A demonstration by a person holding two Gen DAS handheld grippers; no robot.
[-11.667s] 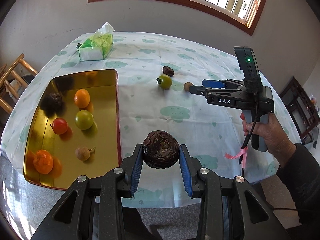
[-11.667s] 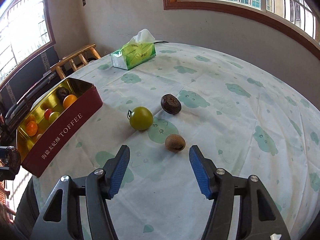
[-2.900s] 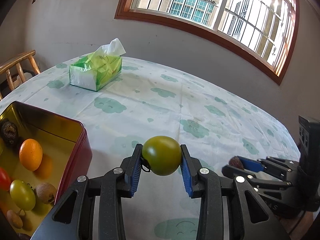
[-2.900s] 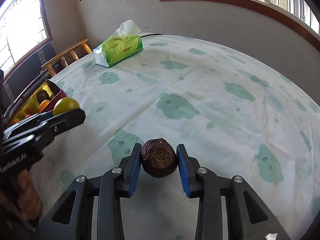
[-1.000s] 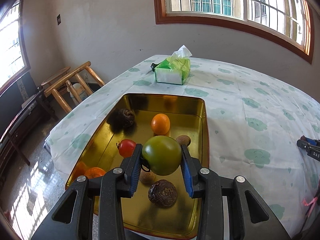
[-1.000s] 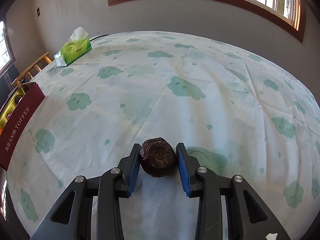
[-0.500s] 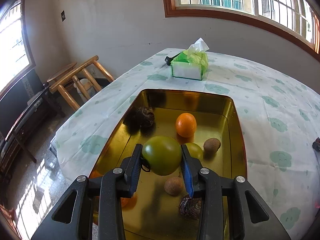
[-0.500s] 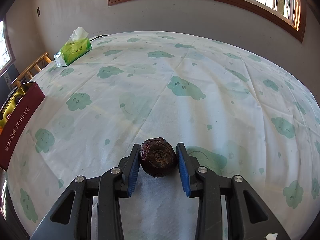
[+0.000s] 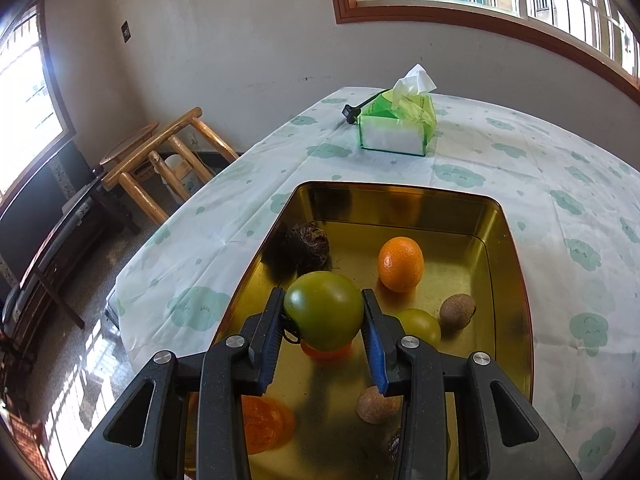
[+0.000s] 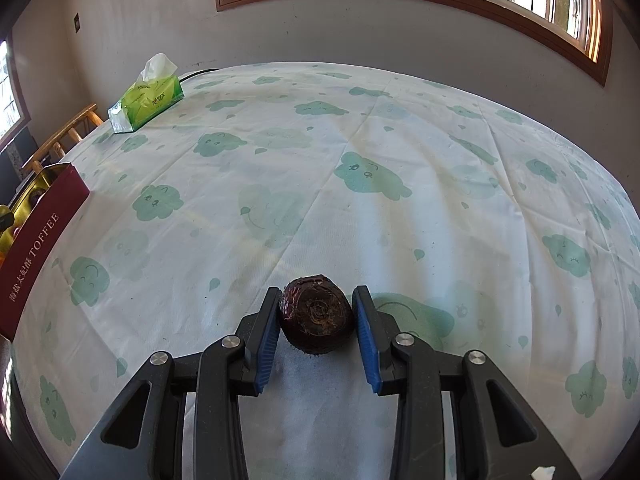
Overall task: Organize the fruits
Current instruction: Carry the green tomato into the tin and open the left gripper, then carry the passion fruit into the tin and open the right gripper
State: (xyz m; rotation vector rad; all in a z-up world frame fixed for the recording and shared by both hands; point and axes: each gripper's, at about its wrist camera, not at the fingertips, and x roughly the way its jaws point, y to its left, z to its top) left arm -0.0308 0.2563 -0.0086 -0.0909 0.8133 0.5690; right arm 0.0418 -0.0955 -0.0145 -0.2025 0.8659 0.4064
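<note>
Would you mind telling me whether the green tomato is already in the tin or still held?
Held. The left gripper is shut on the green tomato, which hangs above the tin, not resting on its floor.

table (image 10: 400,200) — cloud-print cloth | on it: tissue box (image 10: 146,98) — toffee tin (image 10: 36,236)

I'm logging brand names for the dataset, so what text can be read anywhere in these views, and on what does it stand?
"TOFFEE": white letters on the red outer wall of the tin, right wrist view.
Chinese characters beside it on the same wall: too small to read surely.
Print on the green tissue pack: blurred, unreadable.
Left wrist view: no readable text.
</note>
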